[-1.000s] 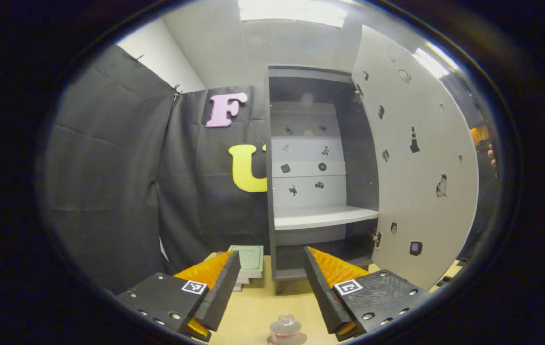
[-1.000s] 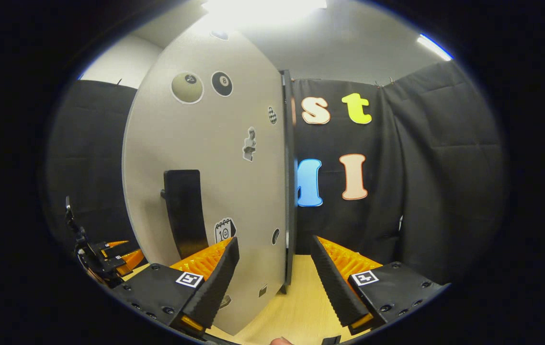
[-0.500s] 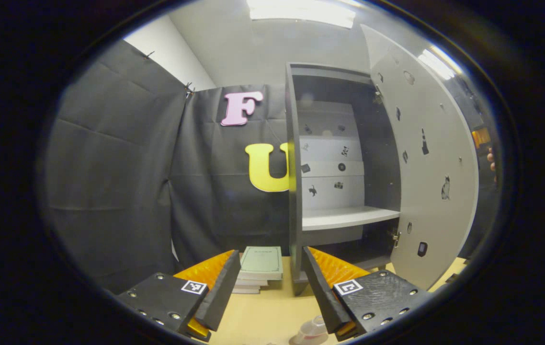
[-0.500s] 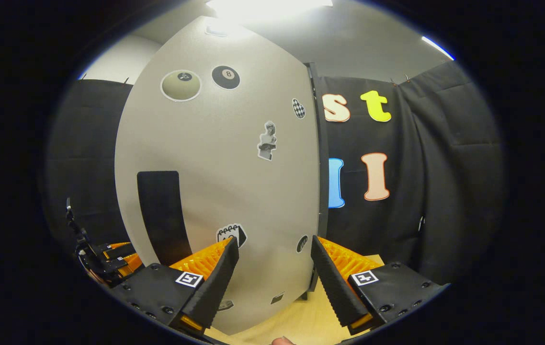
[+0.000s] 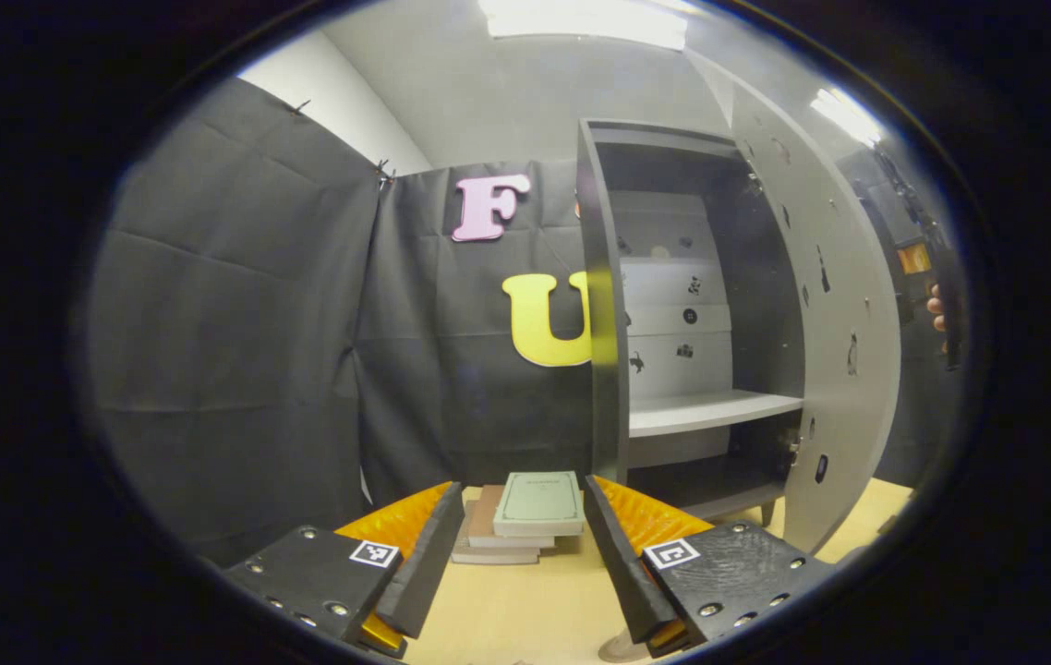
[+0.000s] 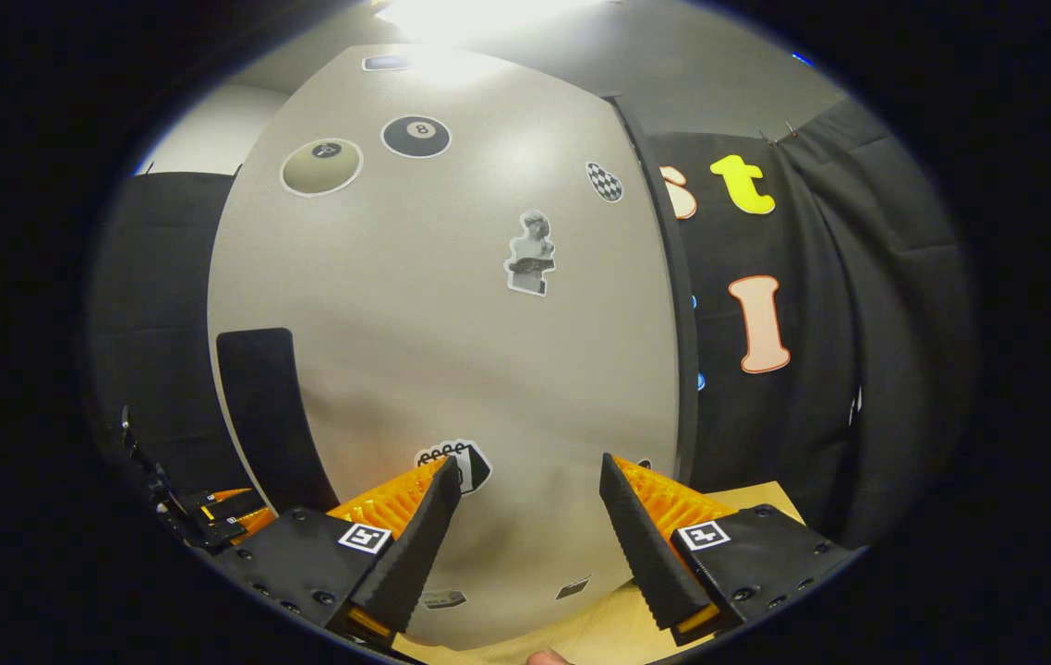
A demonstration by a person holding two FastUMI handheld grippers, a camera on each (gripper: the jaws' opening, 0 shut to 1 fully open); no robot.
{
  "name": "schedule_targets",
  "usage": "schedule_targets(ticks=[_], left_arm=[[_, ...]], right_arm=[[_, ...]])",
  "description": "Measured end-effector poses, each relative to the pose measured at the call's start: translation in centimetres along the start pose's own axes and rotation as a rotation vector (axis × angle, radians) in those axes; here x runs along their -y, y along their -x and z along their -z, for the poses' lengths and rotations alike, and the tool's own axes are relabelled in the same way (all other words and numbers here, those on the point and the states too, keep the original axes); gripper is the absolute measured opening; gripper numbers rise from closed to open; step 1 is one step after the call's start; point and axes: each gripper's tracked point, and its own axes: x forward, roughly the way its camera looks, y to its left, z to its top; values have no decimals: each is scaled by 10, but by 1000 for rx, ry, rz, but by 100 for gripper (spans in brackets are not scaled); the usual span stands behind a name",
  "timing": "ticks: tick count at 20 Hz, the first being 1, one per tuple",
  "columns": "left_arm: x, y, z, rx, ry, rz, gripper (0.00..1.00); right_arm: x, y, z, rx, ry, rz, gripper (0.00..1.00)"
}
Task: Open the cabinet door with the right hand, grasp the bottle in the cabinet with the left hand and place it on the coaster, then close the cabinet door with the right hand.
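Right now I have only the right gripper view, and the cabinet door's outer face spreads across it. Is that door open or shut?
Observer: Open. In the left gripper view the cabinet door stands swung well away from the cabinet, and the inside is in sight.
Operator: Anything on the shelf in there?
Observer: The white shelf looks bare on the part I can see.
Operator: Is the left gripper carrying anything?
Observer: No. The left gripper is open with nothing between its fingers.
Operator: What is it pointing at?
Observer: A stack of books on the table, just beside the cabinet's side wall.
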Motion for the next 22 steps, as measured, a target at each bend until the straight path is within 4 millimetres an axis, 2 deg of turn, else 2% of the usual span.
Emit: schedule_targets(ticks=[3, 4, 7, 11, 14, 18, 22], left_arm=[[-14, 0, 4, -7, 3, -17, 78], [-19, 1, 6, -10, 5, -22, 81], [-31, 1, 13, -21, 12, -38, 78], [-49, 2, 20, -42, 2, -56, 78], [-61, 2, 26, -52, 2, -71, 78], [-69, -3, 31, -64, 11, -76, 78], [-69, -12, 33, -67, 3, -65, 78]], right_arm=[[-8, -6, 4, -10, -4, -25, 97], [-10, -15, 7, -12, 6, -24, 98], [-14, -41, 12, -11, 38, -3, 98], [-23, -56, 20, -9, 85, 66, 98], [-31, -74, 15, 14, 110, 88, 98], [-22, -101, 12, 25, 123, 115, 98], [-24, -119, 15, 29, 94, 137, 98]])
